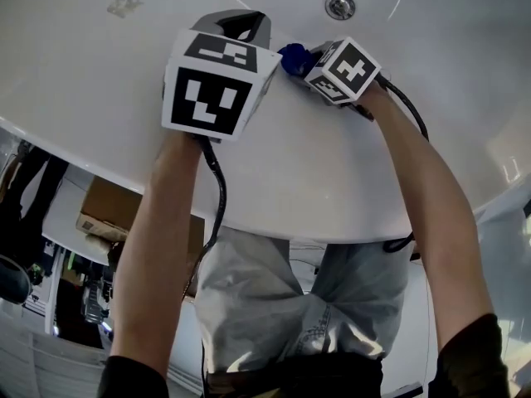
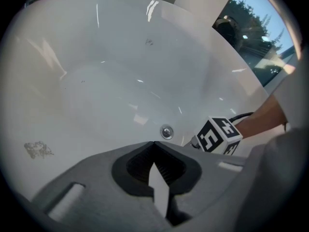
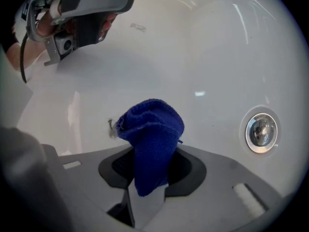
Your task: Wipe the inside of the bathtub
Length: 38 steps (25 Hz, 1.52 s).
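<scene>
The white bathtub (image 1: 99, 81) fills the upper half of the head view, and its metal drain (image 1: 339, 6) lies at the far side. A bunched blue cloth (image 3: 150, 134) is clamped in my right gripper (image 3: 152, 151), which hovers over the tub floor left of the drain (image 3: 260, 132). In the head view the cloth (image 1: 294, 58) sticks out of the right gripper (image 1: 305, 61). My left gripper (image 1: 247, 21) hangs just to its left over the tub, jaws together with nothing between them (image 2: 154, 145). A small dark speck (image 3: 111, 127) sits on the floor beside the cloth.
A faint grey smudge (image 1: 124, 5) marks the tub floor at the far left, also seen as a smudge (image 2: 38, 150) in the left gripper view. A cardboard box (image 1: 112, 210) and clutter lie on the floor outside the tub. A window (image 2: 260, 37) is beyond the far rim.
</scene>
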Motion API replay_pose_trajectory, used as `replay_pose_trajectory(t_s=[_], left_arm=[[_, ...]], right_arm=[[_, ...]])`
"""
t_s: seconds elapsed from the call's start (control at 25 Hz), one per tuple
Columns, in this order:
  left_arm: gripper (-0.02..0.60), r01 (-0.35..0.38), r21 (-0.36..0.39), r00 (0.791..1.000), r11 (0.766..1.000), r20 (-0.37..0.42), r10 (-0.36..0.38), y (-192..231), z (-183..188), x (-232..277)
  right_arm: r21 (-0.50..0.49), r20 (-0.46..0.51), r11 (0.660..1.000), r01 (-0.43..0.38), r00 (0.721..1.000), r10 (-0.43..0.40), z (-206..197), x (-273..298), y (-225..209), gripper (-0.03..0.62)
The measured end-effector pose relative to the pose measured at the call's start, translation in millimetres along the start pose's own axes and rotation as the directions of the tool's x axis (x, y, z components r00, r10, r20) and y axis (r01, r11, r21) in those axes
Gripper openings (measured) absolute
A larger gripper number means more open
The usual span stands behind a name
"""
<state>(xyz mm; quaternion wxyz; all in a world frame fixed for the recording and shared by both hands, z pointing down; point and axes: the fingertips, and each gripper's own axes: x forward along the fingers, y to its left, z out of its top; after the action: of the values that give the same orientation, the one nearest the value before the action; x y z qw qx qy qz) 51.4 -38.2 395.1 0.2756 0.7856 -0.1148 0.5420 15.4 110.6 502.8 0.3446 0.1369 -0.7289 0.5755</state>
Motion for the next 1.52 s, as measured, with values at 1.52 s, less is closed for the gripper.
replay_pose_trajectory(t_s=[1.52], left_arm=[[0.002,-0.046,-0.015,0.999,0.999,-0.009,0.046,26,-154,-64]], right_arm=[[-0.327,-0.082,0.846,-0.421,0.905,0.418,-4,42,316,0.138]])
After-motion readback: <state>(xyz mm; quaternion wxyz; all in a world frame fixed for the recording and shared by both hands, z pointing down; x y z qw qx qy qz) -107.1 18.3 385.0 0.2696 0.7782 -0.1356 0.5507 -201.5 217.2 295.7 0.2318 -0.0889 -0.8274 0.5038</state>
